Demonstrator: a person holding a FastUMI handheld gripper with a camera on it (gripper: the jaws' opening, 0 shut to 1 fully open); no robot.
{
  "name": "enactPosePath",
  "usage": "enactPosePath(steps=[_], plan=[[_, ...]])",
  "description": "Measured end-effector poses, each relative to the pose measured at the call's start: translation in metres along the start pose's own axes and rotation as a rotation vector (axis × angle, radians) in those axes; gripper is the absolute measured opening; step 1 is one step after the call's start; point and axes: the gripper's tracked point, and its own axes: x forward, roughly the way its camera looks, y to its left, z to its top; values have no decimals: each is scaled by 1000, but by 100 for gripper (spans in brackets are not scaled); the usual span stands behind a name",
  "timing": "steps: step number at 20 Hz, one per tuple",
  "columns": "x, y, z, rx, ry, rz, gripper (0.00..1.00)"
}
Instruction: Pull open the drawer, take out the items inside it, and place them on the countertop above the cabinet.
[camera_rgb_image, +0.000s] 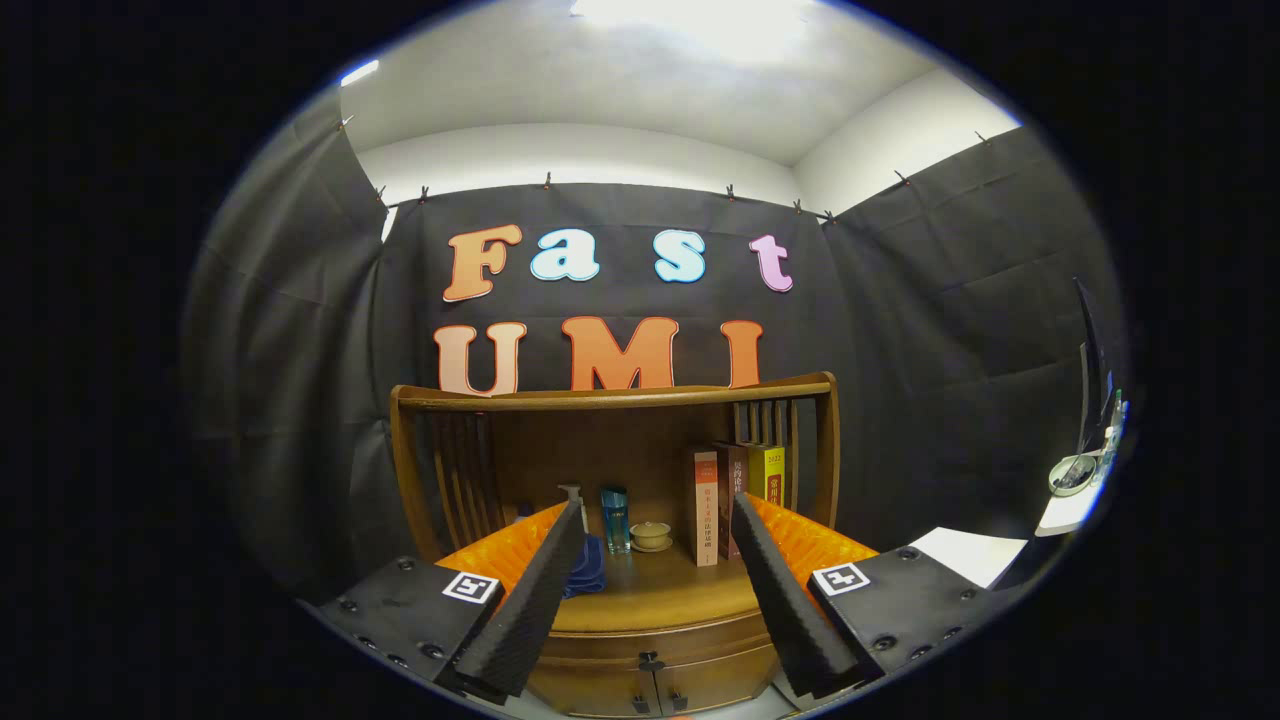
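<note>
Gripper view
Tool state: the tool stood wide open, its 2 fingers splayed apart with nothing between them and nothing in their hold.
Cabinet: a wooden cabinet with a curved front stood straight ahead of the tool, well beyond the fingertips.
Drawer: the drawer lay as a shallow curved band just under the top board, looked shut, and sat lower than the gap between the fingers. Its long axis ran side to side, square to the way the tool pointed.
Handle: a small dark knob showed near the middle of the front; whether it belonged to the drawer or to the 2 doors below was too small to tell.
Table: the table above the drawer was ringed by a wooden rail and carried a blue bottle, a small lidded cup, a pump bottle, a blue cloth and 3 upright books.
Items inside: hidden behind the drawer front.
Key relation: the drawer front lay ahead and below the tool, roughly centred between the fingers.
Judgement: the next move probably called for dropping and advancing the tool to the knob, then pulling straight back.
Progress: seemingly the very start, the drawer not yet opened.
Free spot: bare table showed at the front middle.
</note>
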Motion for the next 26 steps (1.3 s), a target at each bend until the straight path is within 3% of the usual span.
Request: enactPosePath(steps=[7, 17, 22, 26], plan=[[4, 1, -38, 40, 31, 18, 98], [13, 3, -129, 82, 84, 17, 98], [13, 9, -188, 23, 100, 37, 98], [15, 9, -247, 47, 136, 32, 98]])
